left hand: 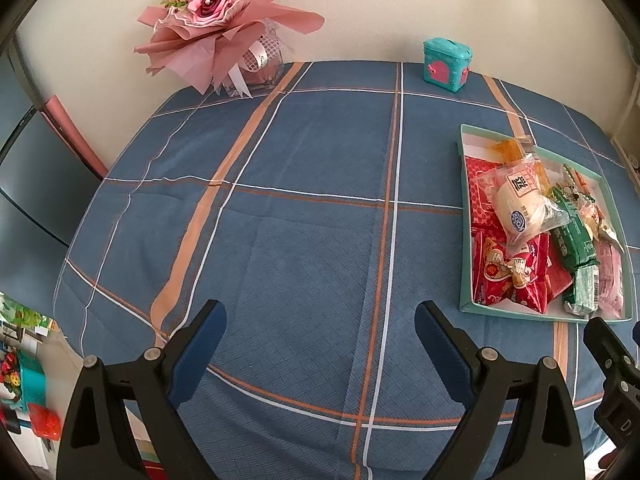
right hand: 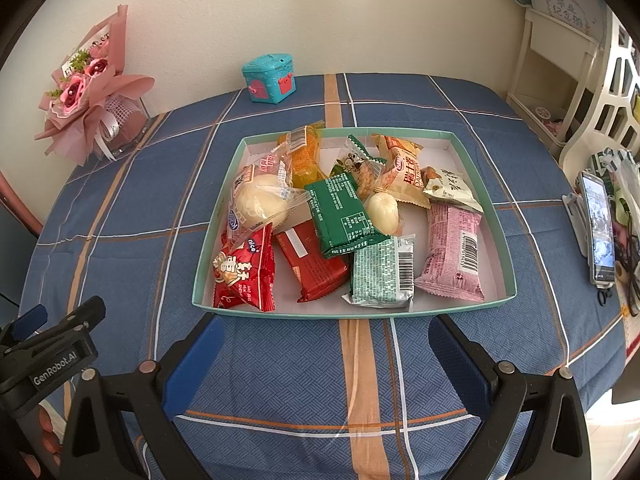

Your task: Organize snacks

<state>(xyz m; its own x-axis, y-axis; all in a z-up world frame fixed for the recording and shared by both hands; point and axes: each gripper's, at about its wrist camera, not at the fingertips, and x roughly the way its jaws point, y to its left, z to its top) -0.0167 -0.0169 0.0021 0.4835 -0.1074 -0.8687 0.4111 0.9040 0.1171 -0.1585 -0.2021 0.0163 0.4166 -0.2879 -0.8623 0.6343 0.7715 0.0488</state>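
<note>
The left wrist view is taken from low over the near edge of the table [left hand: 304,208], faced toward the back wall, with the left gripper [left hand: 320,324] framed at the bottom and the snack tray [left hand: 466,216] pushed to the right margin. The right wrist view is set further right and is aimed straight at the tray [right hand: 486,184], which is seen close and centred just past the right gripper [right hand: 326,332]. Both views share the tray, the teal box [left hand: 447,64] [right hand: 270,78] and the pink bouquet [left hand: 218,20] [right hand: 86,92]. Each gripper is caught at the edge of the other's view.
</note>
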